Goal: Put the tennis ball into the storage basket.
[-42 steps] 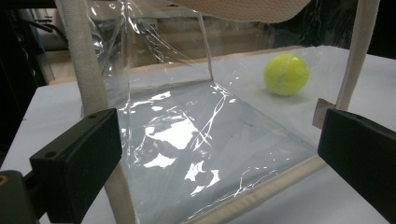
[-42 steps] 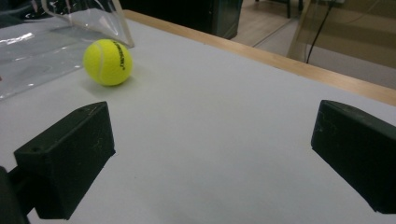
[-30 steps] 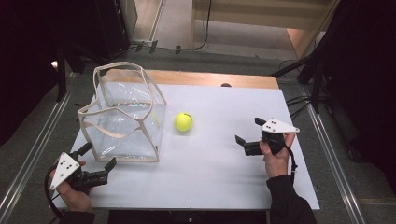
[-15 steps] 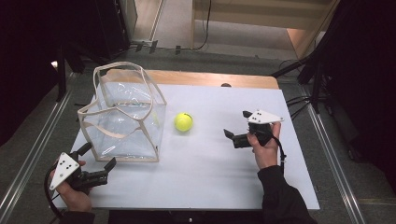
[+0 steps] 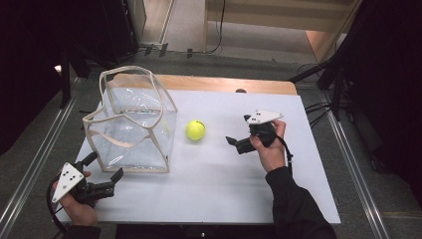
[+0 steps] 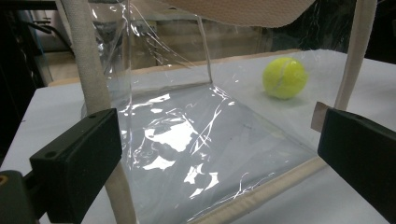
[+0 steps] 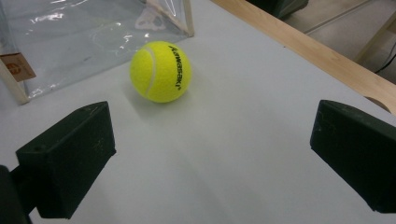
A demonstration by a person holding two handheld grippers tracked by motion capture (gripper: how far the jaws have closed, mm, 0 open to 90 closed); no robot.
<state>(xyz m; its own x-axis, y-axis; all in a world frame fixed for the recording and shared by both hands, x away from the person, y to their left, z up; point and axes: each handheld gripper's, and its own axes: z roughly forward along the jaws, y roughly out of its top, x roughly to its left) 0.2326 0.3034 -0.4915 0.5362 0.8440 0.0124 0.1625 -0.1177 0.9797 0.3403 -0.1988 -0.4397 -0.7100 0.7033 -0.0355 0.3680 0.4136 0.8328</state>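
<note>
reaching right gripper (image 5: 234, 143) toward tennis ball (image 5: 195, 130), jaws wide open; left gripper (image 5: 102, 174) open, waiting by clear bag (image 5: 130, 124). risk: nudging ball, rolling off desk (image 5: 239, 199).

I have moved the right gripper (image 5: 238, 140) leftward in the frame across the table (image 5: 298, 199); it is now near the tennis ball (image 5: 195, 130), jaws wide apart.

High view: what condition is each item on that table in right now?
Clear plastic bag with cream straps: upright, open-topped, empty.
Yellow tennis ball: lying loose on the table beside the bag.
Left tool: open, near the bag's corner.
Right tool: open, pointed at the ball.
</note>
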